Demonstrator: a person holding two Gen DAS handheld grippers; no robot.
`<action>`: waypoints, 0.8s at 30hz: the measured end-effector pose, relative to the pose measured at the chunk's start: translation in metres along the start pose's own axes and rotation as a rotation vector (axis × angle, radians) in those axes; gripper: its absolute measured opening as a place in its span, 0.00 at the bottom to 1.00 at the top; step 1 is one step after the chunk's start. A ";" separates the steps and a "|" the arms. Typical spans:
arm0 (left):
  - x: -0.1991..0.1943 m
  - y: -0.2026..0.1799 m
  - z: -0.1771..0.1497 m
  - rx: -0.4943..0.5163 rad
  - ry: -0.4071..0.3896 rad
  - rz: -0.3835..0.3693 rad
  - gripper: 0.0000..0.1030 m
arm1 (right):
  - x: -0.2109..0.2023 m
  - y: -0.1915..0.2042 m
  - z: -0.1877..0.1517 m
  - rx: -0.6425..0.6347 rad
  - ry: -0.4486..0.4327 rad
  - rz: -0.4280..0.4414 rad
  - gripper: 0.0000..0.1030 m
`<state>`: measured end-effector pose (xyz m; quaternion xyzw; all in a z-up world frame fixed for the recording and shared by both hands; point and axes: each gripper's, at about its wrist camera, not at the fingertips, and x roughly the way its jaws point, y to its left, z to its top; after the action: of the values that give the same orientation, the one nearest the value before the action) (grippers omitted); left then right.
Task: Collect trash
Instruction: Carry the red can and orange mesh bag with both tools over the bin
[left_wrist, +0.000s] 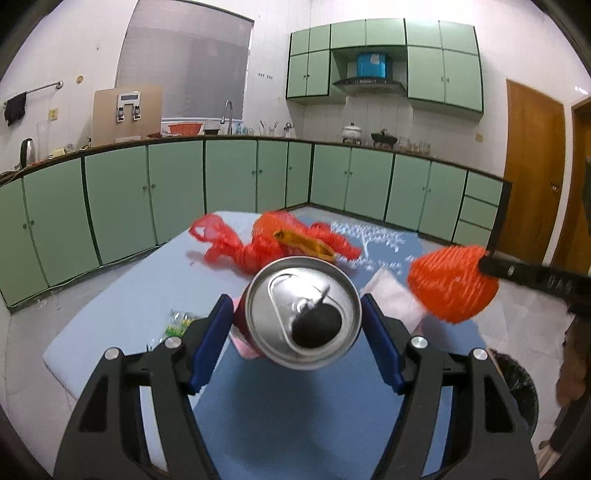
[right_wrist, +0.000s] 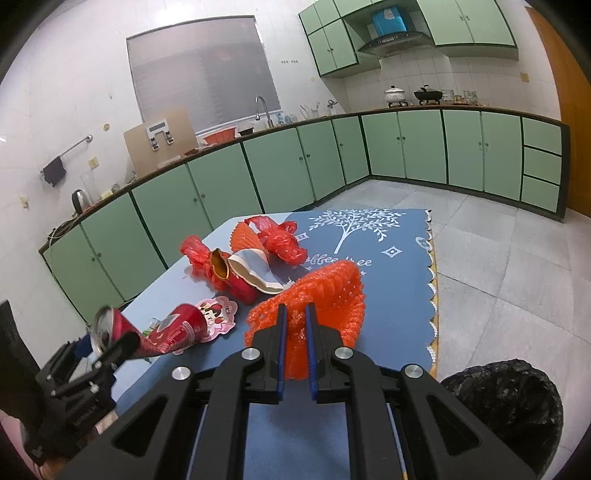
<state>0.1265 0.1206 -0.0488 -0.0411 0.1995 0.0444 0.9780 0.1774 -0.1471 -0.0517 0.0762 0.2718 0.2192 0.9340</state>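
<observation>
In the left wrist view, the left gripper (left_wrist: 297, 325) is clamped on a red can (left_wrist: 303, 312), its opened top facing the camera and its long axis running forward along the fingers, lifted above the bench (left_wrist: 110, 325). In the right wrist view, the right gripper (right_wrist: 295, 332) pinches an orange foam net (right_wrist: 317, 299) over the bench edge, while the black-lined bin (right_wrist: 506, 406) sits low to its right, so this hand looks nearer the drop.

Can (left_wrist: 303, 314) before bags (left_wrist: 273, 240) on table (left_wrist: 110, 332); bin (right_wrist: 509, 406) right, probably on floor.
</observation>
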 end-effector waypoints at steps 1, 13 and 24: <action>-0.001 -0.001 0.004 0.001 -0.008 -0.001 0.66 | -0.001 0.000 0.001 0.001 -0.003 0.001 0.09; -0.006 -0.020 0.040 0.008 -0.058 -0.078 0.65 | -0.025 -0.009 0.019 0.013 -0.060 -0.001 0.09; -0.028 -0.083 0.079 0.023 -0.150 -0.280 0.65 | -0.102 -0.062 0.030 0.062 -0.164 -0.105 0.09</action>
<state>0.1404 0.0438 0.0402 -0.0540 0.1189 -0.0918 0.9872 0.1394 -0.2489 0.0053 0.1084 0.2045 0.1545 0.9605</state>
